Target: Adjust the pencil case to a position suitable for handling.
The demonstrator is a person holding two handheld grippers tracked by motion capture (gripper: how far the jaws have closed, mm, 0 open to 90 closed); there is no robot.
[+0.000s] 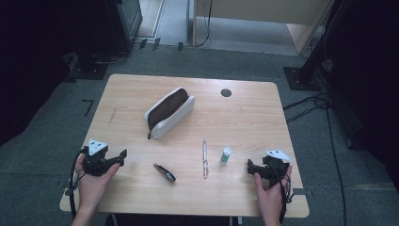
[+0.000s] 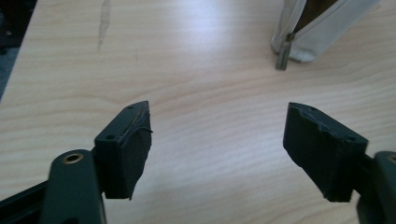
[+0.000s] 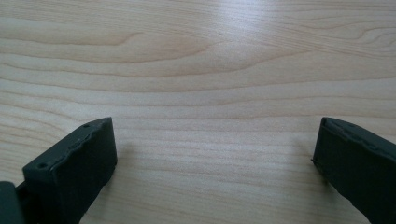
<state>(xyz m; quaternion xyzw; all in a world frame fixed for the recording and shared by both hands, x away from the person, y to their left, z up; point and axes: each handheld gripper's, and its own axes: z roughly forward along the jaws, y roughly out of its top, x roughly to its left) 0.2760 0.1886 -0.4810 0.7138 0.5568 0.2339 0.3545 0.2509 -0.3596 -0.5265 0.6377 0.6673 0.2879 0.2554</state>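
Honestly, no lettering can be read anywhere: the small white tube (image 1: 226,155) with its green cap is too small for any label to show, and the pencil case (image 1: 168,112), the pen (image 1: 205,158) and the dark folded tool (image 1: 164,172) carry no legible marks.

Your left tongs (image 1: 123,156) rest near the front left of the bench (image 1: 244,117), spread apart with nothing between them; in the left gripper view (image 2: 217,121) only bare wood lies between the jaws, and the zip end of the case (image 2: 299,39) sits farther off at the upper right. Your right tongs (image 1: 250,165) sit near the front right, spread wide and holding nothing, with plain wood grain between them in the right gripper view (image 3: 215,140).

Nearest your left tongs is the folded tool, lying flat toward the front edge. The pen lies between it and the upright tube, which stands near your right tongs. The case lies slanted at mid-bench, its zip open.

The bench is pale wood with a round dark grommet (image 1: 226,92) at the back. Grey carpet (image 1: 47,122) surrounds it, with cables (image 1: 306,106) on the right and dark stands behind.
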